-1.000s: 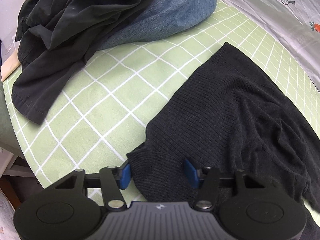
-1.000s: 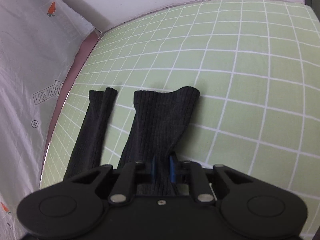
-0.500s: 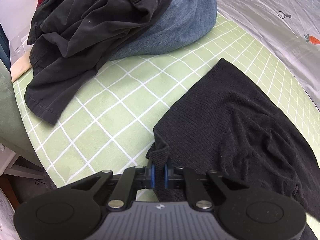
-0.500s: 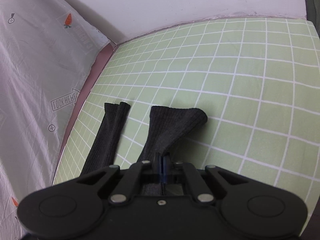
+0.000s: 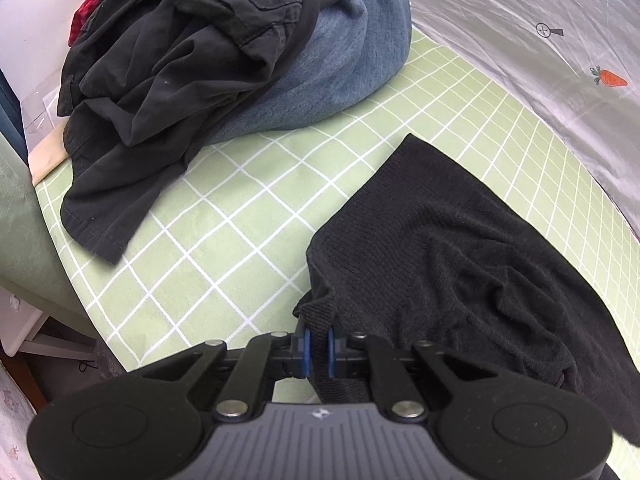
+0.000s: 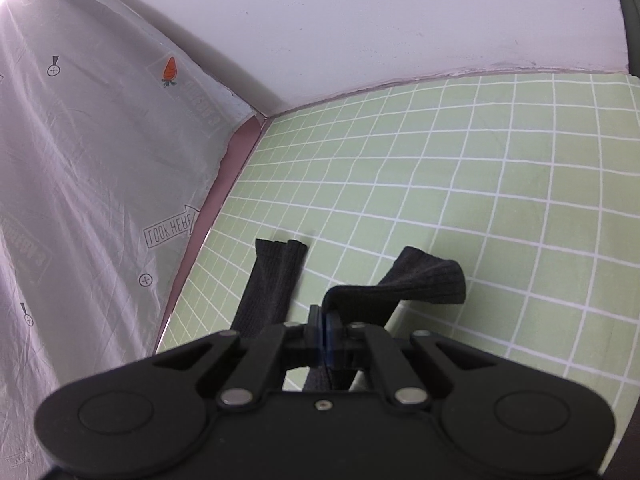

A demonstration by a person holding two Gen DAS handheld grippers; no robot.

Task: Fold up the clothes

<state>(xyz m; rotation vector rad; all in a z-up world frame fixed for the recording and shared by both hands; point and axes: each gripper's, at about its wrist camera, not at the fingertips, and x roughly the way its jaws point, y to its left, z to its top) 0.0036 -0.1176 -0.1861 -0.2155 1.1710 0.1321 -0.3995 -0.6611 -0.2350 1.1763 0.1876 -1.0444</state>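
A black ribbed knit garment (image 5: 460, 248) lies on the green checked cloth (image 5: 224, 240). My left gripper (image 5: 318, 346) is shut on its near corner, which bunches up between the blue pads and lifts off the cloth. In the right wrist view my right gripper (image 6: 324, 334) is shut on one of the garment's legs (image 6: 424, 280), which hangs raised and folded over above the cloth. The other leg (image 6: 276, 280) lies flat to the left.
A heap of clothes sits at the far left: black shirts (image 5: 192, 64) over a blue denim piece (image 5: 340, 64), red fabric (image 5: 96, 4) behind. A grey printed sheet (image 6: 88, 184) borders the cloth. The white wall (image 6: 360, 20) stands behind the green cloth (image 6: 460, 168).
Both grippers closed on the black knit garment and rose. The left one now pinches the near corner; the right one has lifted one leg off the cloth so that it folds over.
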